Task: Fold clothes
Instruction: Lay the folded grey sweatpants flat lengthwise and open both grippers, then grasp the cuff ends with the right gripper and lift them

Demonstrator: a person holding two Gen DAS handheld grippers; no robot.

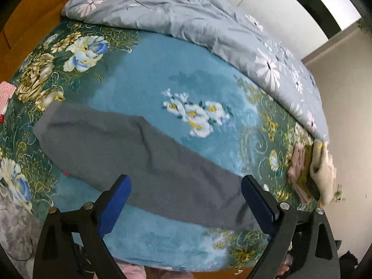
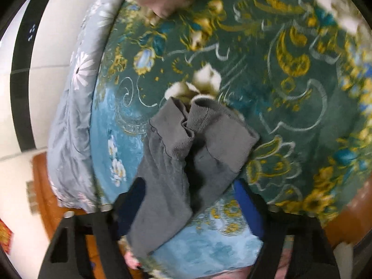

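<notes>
right claw (image 2: 189,200) first, nearest the action: its blue pads stand apart with the grey trousers (image 2: 186,153) running up between them, cuffs pointing away from the claw toward the far green border of the blanket (image 2: 290,74). whether the cloth is pinched or just draped across the gap, i can't tell, the picture is smeared with motion. the two ribbed cuffs (image 2: 202,116) sit bunched together, one lapped over the other. over on the left claw (image 1: 186,200), pads (image 1: 116,202) wide apart, nothing held, hovering just above the same trousers (image 1: 130,153), whose long axis lies crosswise to it, from upper left down to lower right. so the left looks squarely placed over the middle of the leg, the right out at the cuff end. beyond, a folded stack (image 1: 311,172) at the bed's edge and a grey quilt (image 1: 186,18) heaped at the back. the waistband end is hard to make out, and the bottom of both views is blocked by the claw frames.
</notes>
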